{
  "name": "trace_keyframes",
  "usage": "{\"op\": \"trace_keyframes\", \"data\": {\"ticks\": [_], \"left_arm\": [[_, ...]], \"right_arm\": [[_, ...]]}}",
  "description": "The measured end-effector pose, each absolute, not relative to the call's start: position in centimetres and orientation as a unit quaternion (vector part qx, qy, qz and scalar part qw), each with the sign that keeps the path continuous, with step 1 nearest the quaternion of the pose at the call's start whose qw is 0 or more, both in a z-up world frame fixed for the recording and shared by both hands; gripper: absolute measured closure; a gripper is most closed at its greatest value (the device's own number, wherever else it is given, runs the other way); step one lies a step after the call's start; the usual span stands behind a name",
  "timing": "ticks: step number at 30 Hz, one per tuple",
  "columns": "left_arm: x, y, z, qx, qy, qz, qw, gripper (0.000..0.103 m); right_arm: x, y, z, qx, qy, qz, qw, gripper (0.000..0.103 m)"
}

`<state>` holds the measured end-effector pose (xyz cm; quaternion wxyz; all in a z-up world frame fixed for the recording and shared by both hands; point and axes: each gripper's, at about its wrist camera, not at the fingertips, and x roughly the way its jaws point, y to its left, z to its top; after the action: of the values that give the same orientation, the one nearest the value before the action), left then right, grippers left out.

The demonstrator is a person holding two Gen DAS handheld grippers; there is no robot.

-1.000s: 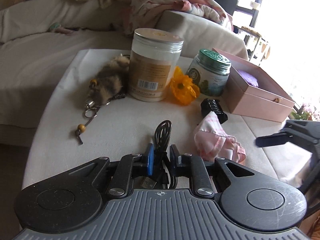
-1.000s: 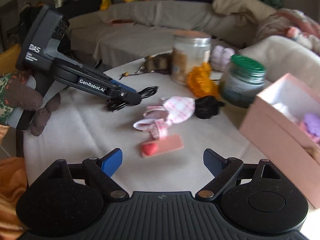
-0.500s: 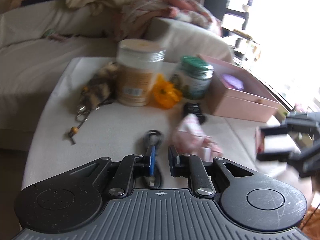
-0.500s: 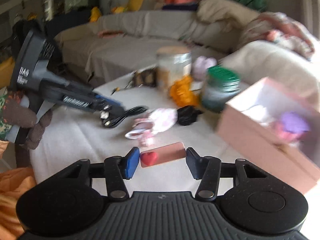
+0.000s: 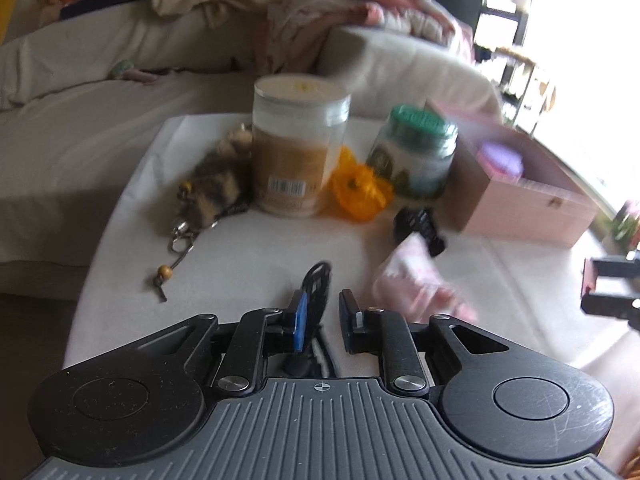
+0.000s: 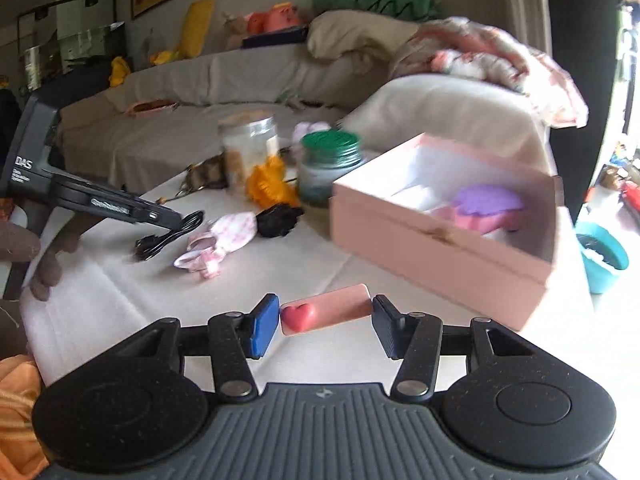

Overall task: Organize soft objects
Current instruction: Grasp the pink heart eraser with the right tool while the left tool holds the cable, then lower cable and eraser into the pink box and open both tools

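1. White-covered table point(image 6: 360, 272) before a sofa, cluttered with jars, a pink box point(image 6: 440, 236) and soft bits.
2. Right gripper point(image 6: 326, 320), spread wide a second ago, now pinches the pink pad point(image 6: 340, 308) and has lifted it towards the box, likely its destination.
3. Left gripper point(image 5: 322, 320) stays nearly closed on the black cable point(image 5: 318, 280), raised off the table.

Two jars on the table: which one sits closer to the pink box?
The green-lidded jar, the shorter one; it stands right beside the pink box. The taller pale-lidded jar stands farther off, beyond the orange flower.
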<state>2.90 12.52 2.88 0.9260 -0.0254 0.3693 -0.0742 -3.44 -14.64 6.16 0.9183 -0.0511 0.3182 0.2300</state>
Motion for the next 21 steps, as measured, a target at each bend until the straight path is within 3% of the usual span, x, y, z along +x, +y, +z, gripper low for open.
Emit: {"op": "trace_keyframes", "data": {"ticks": [15, 21], "left_arm": [[2.6, 12.1, 1.2, 0.017, 0.345, -0.075, 0.935, 0.080], [1.5, 12.0, 1.3, 0.035, 0.337, -0.091, 0.936, 0.086]], "right_arm": [[0.0, -10.0, 3.5, -0.094, 0.348, 0.247, 0.899, 0.052], [-0.9, -12.2, 4.8, -0.087, 0.340, 0.230, 0.908, 0.052]]}}
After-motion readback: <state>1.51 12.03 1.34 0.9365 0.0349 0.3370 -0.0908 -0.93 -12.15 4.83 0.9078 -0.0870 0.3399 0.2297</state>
